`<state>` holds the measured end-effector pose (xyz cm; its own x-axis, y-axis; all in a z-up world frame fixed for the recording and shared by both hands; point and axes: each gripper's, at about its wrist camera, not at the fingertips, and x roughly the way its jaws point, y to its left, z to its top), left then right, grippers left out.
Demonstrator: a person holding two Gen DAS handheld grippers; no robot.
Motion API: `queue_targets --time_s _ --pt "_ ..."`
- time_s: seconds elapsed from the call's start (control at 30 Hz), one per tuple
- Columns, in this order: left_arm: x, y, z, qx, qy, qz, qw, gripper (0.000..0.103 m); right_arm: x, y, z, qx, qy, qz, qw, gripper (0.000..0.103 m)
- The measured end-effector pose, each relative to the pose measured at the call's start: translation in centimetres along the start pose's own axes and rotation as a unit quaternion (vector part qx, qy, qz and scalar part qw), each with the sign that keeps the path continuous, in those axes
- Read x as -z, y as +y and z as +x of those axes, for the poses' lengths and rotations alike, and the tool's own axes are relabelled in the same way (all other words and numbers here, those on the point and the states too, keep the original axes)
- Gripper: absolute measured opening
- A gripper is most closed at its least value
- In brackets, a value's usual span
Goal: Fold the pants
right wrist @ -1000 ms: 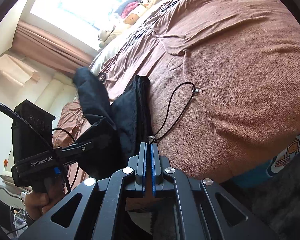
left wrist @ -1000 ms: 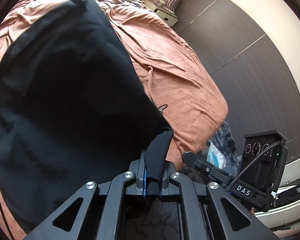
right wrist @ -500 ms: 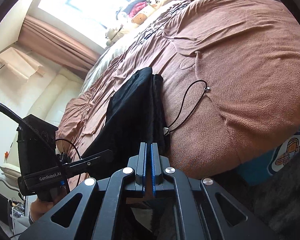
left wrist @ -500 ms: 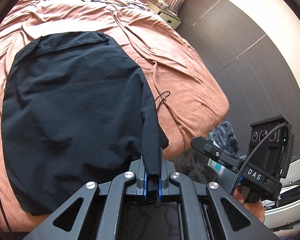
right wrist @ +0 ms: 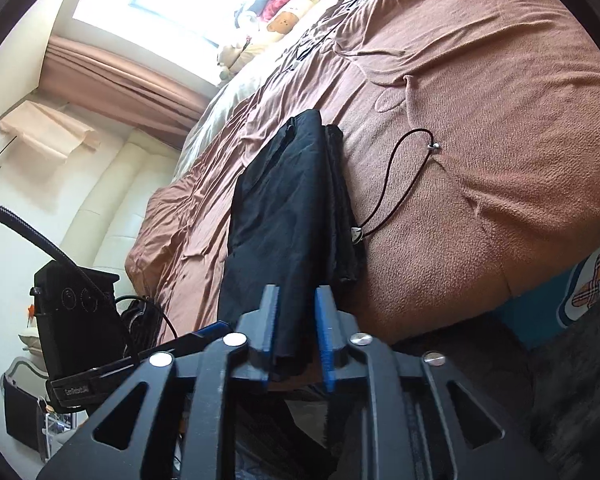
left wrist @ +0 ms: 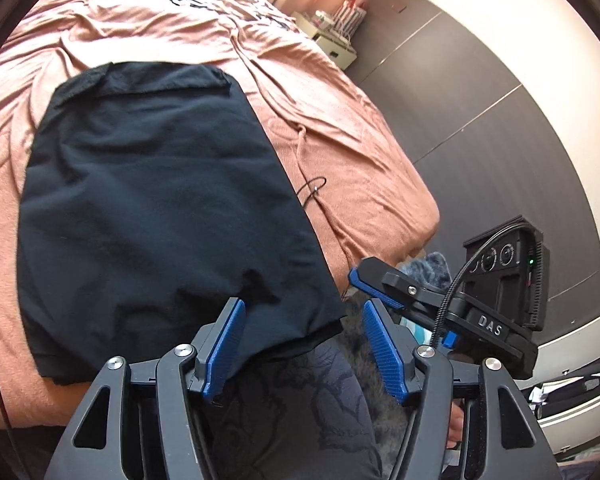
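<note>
The black pants (left wrist: 156, 200) lie folded flat on the brown bedspread (left wrist: 340, 128), their near corner reaching the bed's front edge. My left gripper (left wrist: 304, 346) hovers over that corner, its jaws opening; the blue pads (left wrist: 224, 344) are clear of the cloth. In the right wrist view the pants (right wrist: 284, 208) run away from my right gripper (right wrist: 296, 320), whose jaws are opening too, with the fabric's edge loose between them. A black drawstring (right wrist: 396, 176) trails onto the bedspread. My right gripper (left wrist: 380, 284) also shows at the right of the left wrist view.
A dark panelled wall (left wrist: 500, 140) stands right of the bed, with a white nightstand (left wrist: 336, 44) at the far corner. A window, curtains (right wrist: 120, 80) and soft toys (right wrist: 284, 8) sit beyond the bed. A person's patterned trouser leg (left wrist: 300, 420) is below the left gripper.
Both grippers were shut on the pants' edge; both now stand apart from it. The pants, lifted a second ago, have settled flat on the bed, and the left gripper has drawn back.
</note>
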<state>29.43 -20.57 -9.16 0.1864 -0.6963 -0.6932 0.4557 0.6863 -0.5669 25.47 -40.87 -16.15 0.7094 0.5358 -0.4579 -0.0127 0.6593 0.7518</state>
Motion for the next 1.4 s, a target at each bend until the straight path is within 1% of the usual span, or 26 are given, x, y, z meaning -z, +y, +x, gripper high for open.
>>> queue_targets --time_s 0.03,0.07,0.2,0.33,0.37,0.4,0.43,0.47,0.5,0.6,0.7,0.8,0.93,1.03,1.13,1.17,1.23,1.27,1.3,1.33,1.37,1.4 --pt "-0.1 0.4 -0.4 -0.005 -0.005 -0.003 1.0000 0.064 0.1 0.2 0.1 0.002 -0.003 -0.002 1.000 0.049" --pt "0.0 0.8 -0.7 -0.013 -0.010 -0.006 0.9999 0.064 0.0 0.3 0.2 0.002 -0.007 -0.006 1.000 0.051" --pt "0.3 2.9 -1.7 -0.031 -0.023 -0.032 0.9988 0.064 -0.1 0.4 1.4 0.011 -0.002 -0.015 1.000 0.051" --pt "0.6 5.3 -2.9 -0.048 -0.037 -0.057 0.9965 0.064 0.8 0.6 2.8 0.021 0.025 -0.023 0.999 0.051" --pt "0.7 6.0 -3.3 -0.051 -0.039 -0.063 0.9960 0.064 0.9 0.8 3.3 0.023 0.033 -0.029 0.999 0.048" --pt "0.7 6.6 -3.5 -0.055 -0.041 -0.069 0.9953 0.064 1.0 0.9 3.7 0.024 0.037 -0.036 0.998 0.033" --pt "0.7 7.1 -3.8 -0.060 -0.045 -0.075 0.9944 0.064 1.0 1.1 4.0 0.024 0.040 -0.042 0.998 0.024" --pt "0.7 7.9 -4.1 -0.066 -0.048 -0.081 0.9933 0.064 1.0 1.2 4.3 0.026 0.043 -0.048 0.998 0.010" --pt "0.7 8.6 -4.3 -0.071 -0.052 -0.090 0.9921 0.064 0.8 1.3 4.4 0.031 0.041 -0.054 0.997 0.006" --pt "0.9 10.7 -5.3 -0.087 -0.064 -0.115 0.9874 0.064 0.4 0.8 4.4 0.050 0.031 -0.057 0.997 0.004" --pt "1.1 12.8 -5.8 -0.100 -0.069 -0.137 0.9831 0.064 0.1 0.0 4.9 0.060 0.041 -0.042 0.996 0.004" --pt "1.2 14.3 -5.6 -0.103 -0.068 -0.155 0.9802 0.064 -0.1 -0.5 5.2 0.052 0.050 -0.024 0.997 0.005" --pt "1.8 16.1 -5.5 -0.093 -0.066 -0.176 0.9778 0.064 -0.9 0.2 4.4 0.057 0.035 -0.038 0.997 0.006" --pt "2.2 16.9 -5.2 -0.080 -0.063 -0.188 0.9768 0.063 -1.6 0.9 4.4 0.061 0.034 -0.055 0.996 0.007" --pt "2.7 17.3 -5.0 -0.065 -0.061 -0.198 0.9761 0.063 -2.4 0.8 4.6 0.064 0.035 -0.059 0.996 0.009" --pt "2.8 17.5 -5.0 -0.058 -0.062 -0.201 0.9759 0.063 -2.6 0.9 4.6 0.061 0.035 -0.057 0.996 0.011" --pt "3.1 17.6 -5.1 -0.047 -0.063 -0.205 0.9756 0.063 -2.8 1.2 4.5 0.053 0.030 -0.057 0.996 0.020" --pt "3.1 17.6 -5.1 -0.043 -0.063 -0.206 0.9755 0.063 -2.9 1.5 4.3 0.048 0.025 -0.059 0.997 0.032" --pt "3.1 17.7 -5.1 -0.039 -0.062 -0.207 0.9756 0.063 -3.1 1.4 4.0 0.042 0.020 -0.061 0.997 0.050" --pt "3.1 17.7 -5.1 -0.035 -0.062 -0.207 0.9757 0.063 -3.3 1.4 3.8 0.039 0.014 -0.064 0.997 0.057" --pt "3.1 17.7 -5.0 -0.028 -0.061 -0.210 0.9754 0.063 -3.4 1.6 3.7 0.039 0.007 -0.068 0.997 0.061" --pt "3.0 17.8 -4.8 -0.021 -0.061 -0.213 0.9749 0.062 -3.6 1.6 3.9 0.041 0.006 -0.073 0.996 0.061"
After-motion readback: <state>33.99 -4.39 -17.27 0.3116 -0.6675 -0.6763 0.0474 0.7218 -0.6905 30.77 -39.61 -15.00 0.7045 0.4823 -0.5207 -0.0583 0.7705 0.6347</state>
